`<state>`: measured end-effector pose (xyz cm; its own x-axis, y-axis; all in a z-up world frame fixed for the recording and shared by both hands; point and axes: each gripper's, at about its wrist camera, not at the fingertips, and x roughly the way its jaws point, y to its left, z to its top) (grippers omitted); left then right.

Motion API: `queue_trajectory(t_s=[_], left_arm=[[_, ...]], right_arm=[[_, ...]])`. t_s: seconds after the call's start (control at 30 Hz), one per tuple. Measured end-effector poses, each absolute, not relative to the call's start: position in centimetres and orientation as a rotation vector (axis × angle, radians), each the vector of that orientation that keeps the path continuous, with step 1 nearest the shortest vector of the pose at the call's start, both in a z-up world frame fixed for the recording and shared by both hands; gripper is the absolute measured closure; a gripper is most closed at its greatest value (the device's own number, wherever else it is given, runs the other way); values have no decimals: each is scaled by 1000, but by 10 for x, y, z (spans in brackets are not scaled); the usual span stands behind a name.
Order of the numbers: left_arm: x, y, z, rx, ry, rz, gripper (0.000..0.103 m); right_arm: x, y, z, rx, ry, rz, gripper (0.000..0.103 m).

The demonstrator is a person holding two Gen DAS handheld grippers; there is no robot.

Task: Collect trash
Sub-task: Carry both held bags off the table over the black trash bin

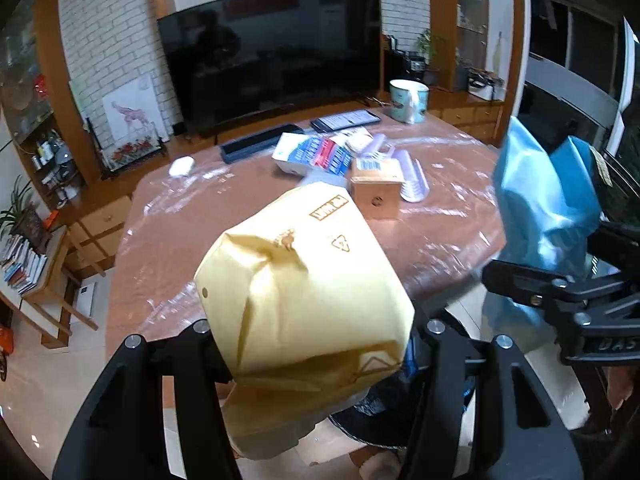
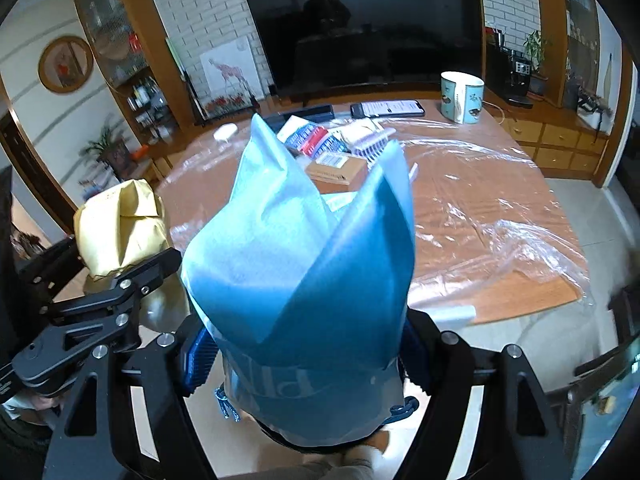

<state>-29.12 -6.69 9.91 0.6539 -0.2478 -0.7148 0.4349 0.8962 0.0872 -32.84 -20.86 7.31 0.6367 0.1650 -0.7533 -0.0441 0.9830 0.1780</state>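
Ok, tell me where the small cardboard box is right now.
The small cardboard box sits on the plastic-covered table, mid-table in both wrist views, just in front of the blue-and-red packet and beyond the held yellow mailer.

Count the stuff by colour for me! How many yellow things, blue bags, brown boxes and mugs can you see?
Yellow: 1, the yellow padded envelope in the left gripper.
Blue: 1, the blue bag in the right gripper.
Brown: 1, the cardboard box on the table.
White and teal: 1, the mug.
Total: 4.
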Motion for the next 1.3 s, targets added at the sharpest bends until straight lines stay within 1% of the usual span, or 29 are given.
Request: queue_trajectory(t_s=[0.17, 0.6, 1.3], left_arm=[[-303, -76, 86, 286, 798, -411, 46], [-320, -88, 56, 283, 887, -361, 46], [-323, -95, 26, 262, 972, -331, 46]], right_arm=[[-334, -203, 61, 93, 918, 100, 29], [-342, -202, 42, -25, 965, 113, 29], [-340, -199, 15, -140, 1005, 141, 30]])
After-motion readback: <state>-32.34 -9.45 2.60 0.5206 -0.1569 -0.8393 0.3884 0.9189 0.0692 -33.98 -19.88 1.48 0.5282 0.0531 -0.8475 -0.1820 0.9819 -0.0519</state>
